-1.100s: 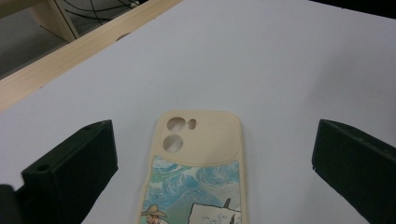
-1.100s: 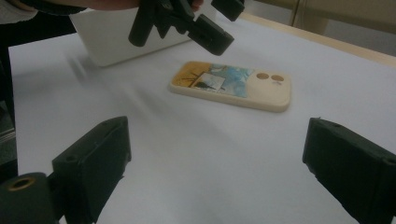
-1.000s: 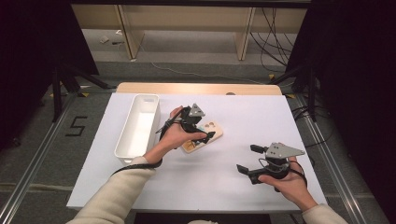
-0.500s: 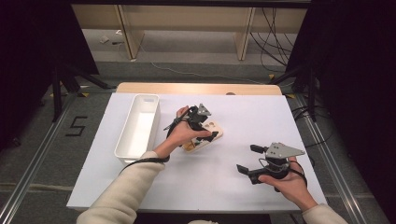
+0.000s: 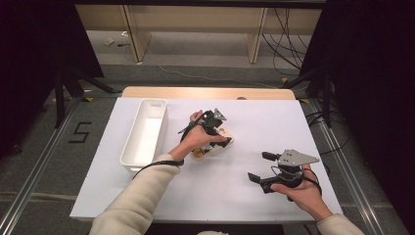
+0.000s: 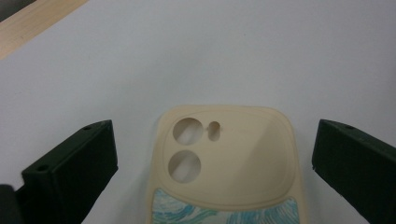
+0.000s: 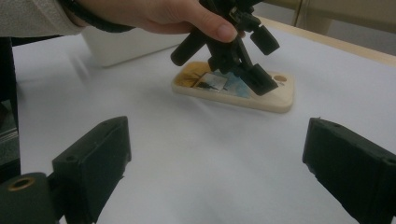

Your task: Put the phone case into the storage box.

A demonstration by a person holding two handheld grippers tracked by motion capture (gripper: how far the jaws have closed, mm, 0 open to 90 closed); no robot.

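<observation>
**Left gripper spread over the phone case, right gripper idle**

The left gripper [image 6: 210, 154] stood with its jaws spread wide, one on either side of the case [image 6: 229, 163], and neither jaw touched it. Bare table [image 6: 233, 51] showed in the gap between each jaw and the case's edge. The case lay flat directly ahead of and between the jaws, camera cut-outs at the far end, a blue-green wave print at the near end.

The right gripper [image 7: 224, 172] was also wide open and held nothing. The case [image 7: 275, 100] lay well ahead of it, slightly to the right of its centre line, with white table [image 7: 196, 154] between.

From the high view the left gripper [image 5: 211, 128] sat over the case [image 5: 221, 147], and the left hand [image 5: 195, 139] covered much of it; how far the jaws stood apart could not be judged there. That view alone showed the white bin [image 5: 145, 134], to the left of the left gripper, and the right gripper [image 5: 262, 169] well apart from the case, near the table's front edge in the right hand [image 5: 301, 188].

The left gripper view gave the cut-outs and the clear gaps beside the case. The right gripper view gave the side: the left gripper [image 7: 252, 58] tilted down over the case, its lower jaw very close to the top face, contact not clear, and a picture printed on that face.
</observation>
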